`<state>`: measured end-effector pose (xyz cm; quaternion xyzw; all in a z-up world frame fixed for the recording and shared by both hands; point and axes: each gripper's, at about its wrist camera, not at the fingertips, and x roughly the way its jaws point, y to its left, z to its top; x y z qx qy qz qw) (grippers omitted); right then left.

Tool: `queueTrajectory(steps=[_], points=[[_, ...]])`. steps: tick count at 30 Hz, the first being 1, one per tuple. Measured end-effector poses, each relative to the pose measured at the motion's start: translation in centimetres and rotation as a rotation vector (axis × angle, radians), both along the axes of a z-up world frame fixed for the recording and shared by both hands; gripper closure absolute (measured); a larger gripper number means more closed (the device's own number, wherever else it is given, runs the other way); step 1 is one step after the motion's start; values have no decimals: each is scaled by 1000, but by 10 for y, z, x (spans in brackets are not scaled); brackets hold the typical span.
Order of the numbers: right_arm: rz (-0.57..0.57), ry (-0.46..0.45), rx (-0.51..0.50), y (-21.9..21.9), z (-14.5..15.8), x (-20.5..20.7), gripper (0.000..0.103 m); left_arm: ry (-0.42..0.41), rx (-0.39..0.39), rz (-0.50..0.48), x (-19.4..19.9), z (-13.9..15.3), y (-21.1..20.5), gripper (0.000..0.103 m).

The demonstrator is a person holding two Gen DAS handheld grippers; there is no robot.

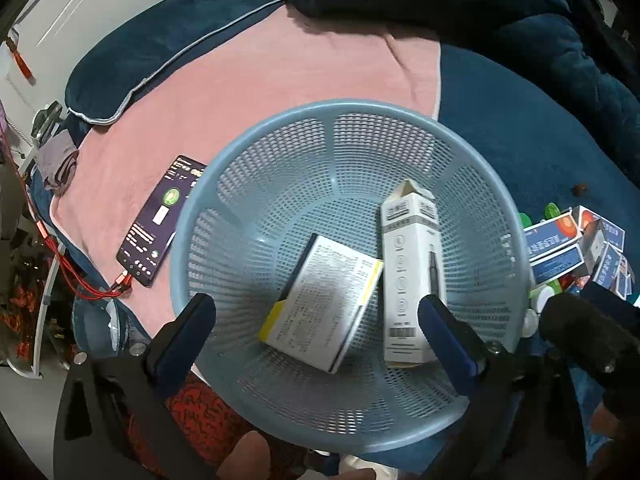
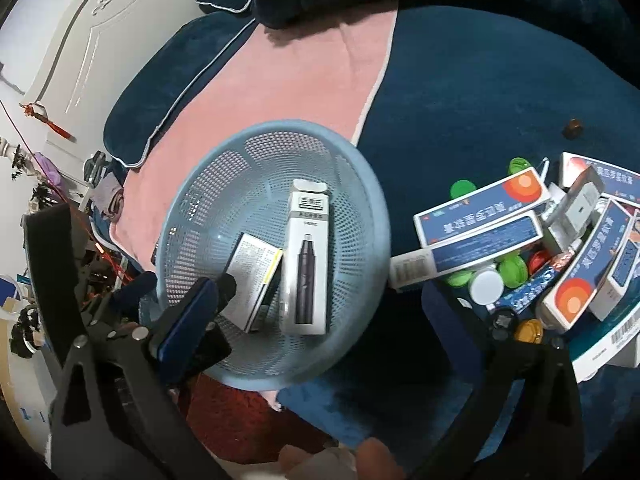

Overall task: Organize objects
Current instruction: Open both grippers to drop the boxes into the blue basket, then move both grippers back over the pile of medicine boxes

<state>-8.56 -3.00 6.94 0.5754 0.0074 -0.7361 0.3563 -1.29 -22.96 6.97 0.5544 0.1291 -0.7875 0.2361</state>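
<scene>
Resting on a pink towel (image 1: pixel 240 92) over the dark blue bed (image 2: pixel 480 100), the round pale-blue perforated plastic basket (image 1: pixel 280 152) holds two cartons: a tall white trimmer box (image 1: pixel 412 280) at 3 o'clock and a yellow-edged white box (image 1: pixel 324 300) near centre. Left gripper (image 1: pixel 320 316) and right gripper (image 2: pixel 320 308) both have fingers wide apart, holding nothing. Blue-and-white medicine boxes (image 2: pixel 480 208) and coloured bottle caps (image 2: pixel 512 270) lie piled at the basket's 3 o'clock.

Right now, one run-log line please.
basket: two boxes inside | left gripper: open, empty, over basket | right gripper: open, empty | box pile: unsorted beside basket
</scene>
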Motion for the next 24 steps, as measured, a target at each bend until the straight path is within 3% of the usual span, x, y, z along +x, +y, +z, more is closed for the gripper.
queueTrajectory(steps=[14, 24], points=[[-108, -34, -78, 57, -4, -11, 0, 14, 56, -73, -19, 8, 48, 1], [-180, -23, -73, 105, -1, -24, 0, 44, 79, -105, -32, 17, 80, 2]])
